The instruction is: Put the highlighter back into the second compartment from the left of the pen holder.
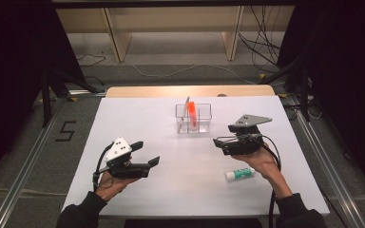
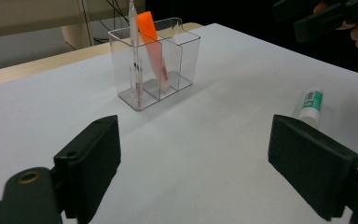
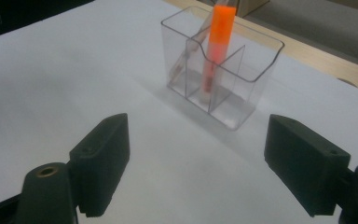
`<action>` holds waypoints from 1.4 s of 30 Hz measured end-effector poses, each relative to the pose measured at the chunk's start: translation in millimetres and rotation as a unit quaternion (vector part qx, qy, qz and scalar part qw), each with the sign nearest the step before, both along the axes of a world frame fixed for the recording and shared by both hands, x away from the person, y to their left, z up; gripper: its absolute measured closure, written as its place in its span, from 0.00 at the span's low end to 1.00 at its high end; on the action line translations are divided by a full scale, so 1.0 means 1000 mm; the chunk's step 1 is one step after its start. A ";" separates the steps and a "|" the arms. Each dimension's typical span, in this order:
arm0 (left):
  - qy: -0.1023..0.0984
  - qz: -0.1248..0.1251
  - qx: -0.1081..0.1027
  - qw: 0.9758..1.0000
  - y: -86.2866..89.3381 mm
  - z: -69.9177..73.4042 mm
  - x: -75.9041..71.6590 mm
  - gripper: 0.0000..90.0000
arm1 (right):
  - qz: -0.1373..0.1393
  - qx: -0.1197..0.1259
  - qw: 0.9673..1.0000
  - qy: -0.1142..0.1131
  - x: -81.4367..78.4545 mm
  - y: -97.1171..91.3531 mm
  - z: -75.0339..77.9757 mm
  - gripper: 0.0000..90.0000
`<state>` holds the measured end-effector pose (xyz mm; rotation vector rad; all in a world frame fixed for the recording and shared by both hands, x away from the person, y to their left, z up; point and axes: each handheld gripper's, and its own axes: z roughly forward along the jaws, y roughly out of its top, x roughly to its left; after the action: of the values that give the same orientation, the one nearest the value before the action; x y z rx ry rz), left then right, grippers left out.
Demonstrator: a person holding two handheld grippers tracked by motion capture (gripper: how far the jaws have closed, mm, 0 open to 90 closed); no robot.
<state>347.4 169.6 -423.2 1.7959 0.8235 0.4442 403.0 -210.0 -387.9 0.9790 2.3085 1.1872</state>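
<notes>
Glue stick [image 1: 240, 174] is seen lying flat on the white desk [image 1: 171, 190], near the front right edge, just beside the right hand [image 1: 261, 161] and touching nothing else. Its long axis runs roughly left-right in the high view, slightly tilted, white cap end to the left, green-labelled body to the right. In the left gripper view the glue stick [image 2: 310, 106] is seen past the right-hand jaw, lying with its length running away from the camera.

Clear organizer [image 1: 193, 118] is placed toward the far middle of the desk, well apart from the glue stick. An orange marker [image 1: 191, 114] is leaned in its middle compartment, and a thin pen [image 1: 185, 108] in the left compartment as the high view has it; the right compartment is seen bare.

Open desk is left between both tongs and the organizer, and wide bare surface at the left and front. A wooden strip is shown along the far edge.

Left tongs [image 1: 145, 154] are held wide open above the front left of the desk, nothing between the jaws. Right tongs [image 1: 222, 135] are held wide open too, as shown by the right gripper view, aimed at the organizer [image 3: 221, 65], nothing gripped.
</notes>
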 end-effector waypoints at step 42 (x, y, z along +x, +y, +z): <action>0.001 -0.001 0.002 1.000 0.000 0.000 0.000 0.18 | 0.034 -0.104 0.993 0.043 -0.038 -0.022 -0.021 0.26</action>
<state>347.7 169.8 -423.7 1.8010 0.8225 0.4434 365.3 -231.5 -408.6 0.8984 2.4925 0.9202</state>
